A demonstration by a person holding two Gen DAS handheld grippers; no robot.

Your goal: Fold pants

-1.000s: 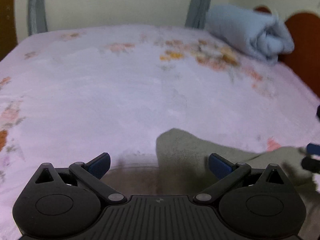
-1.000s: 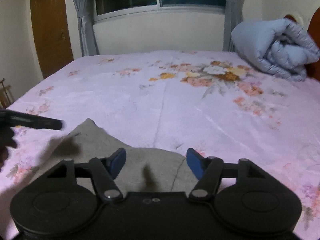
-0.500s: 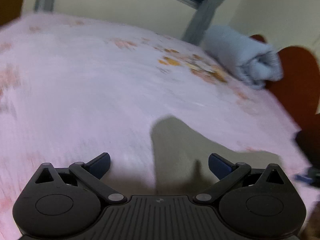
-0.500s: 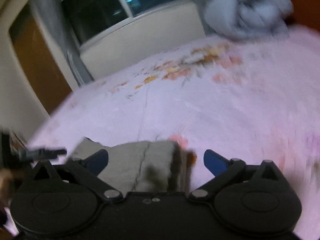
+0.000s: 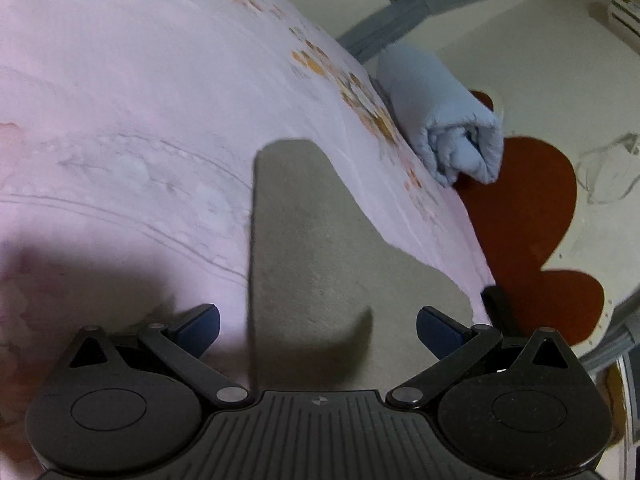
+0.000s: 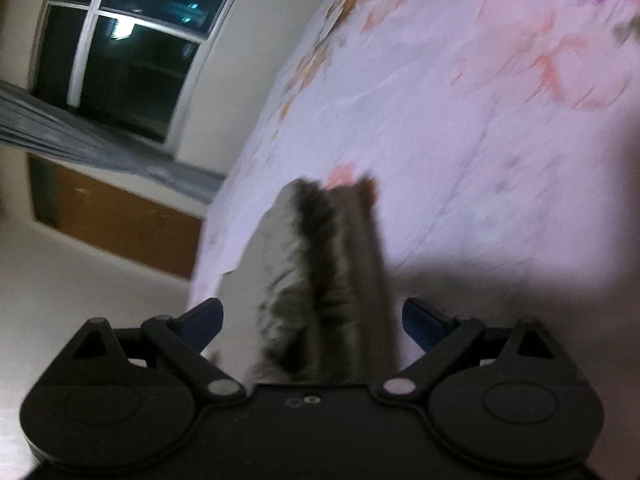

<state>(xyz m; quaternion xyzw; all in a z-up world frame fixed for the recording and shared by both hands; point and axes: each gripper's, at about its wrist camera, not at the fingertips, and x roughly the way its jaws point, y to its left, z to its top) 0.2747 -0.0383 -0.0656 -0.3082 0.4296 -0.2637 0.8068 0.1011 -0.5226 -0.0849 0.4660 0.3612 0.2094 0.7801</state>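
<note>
Left gripper (image 5: 318, 322): jaws spread wide, nothing clasped; the grey-green pants (image 5: 308, 240) lie flat on the pink floral bedspread (image 5: 120, 120) ahead, between the blue fingertips (image 5: 200, 322). Right gripper (image 6: 312, 316): also wide, gripping nothing; a bunched edge of the pants (image 6: 320, 264) stands between its fingers (view blurred, contact unclear). Rolled blue blanket (image 5: 444, 120) near the headboard (image 5: 528, 220).

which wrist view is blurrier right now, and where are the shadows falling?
Right wrist view: motion-blurred, the grey-olive fabric pants and the pink floral bedsheet smeared; dark shadow on the sheet lower right. Left wrist view: sharper, pants crisp-edged, rolled light-blue blanket clear; heavy shadow lower left, gripper shadow on the pants. Fisheye bending in both.
</note>
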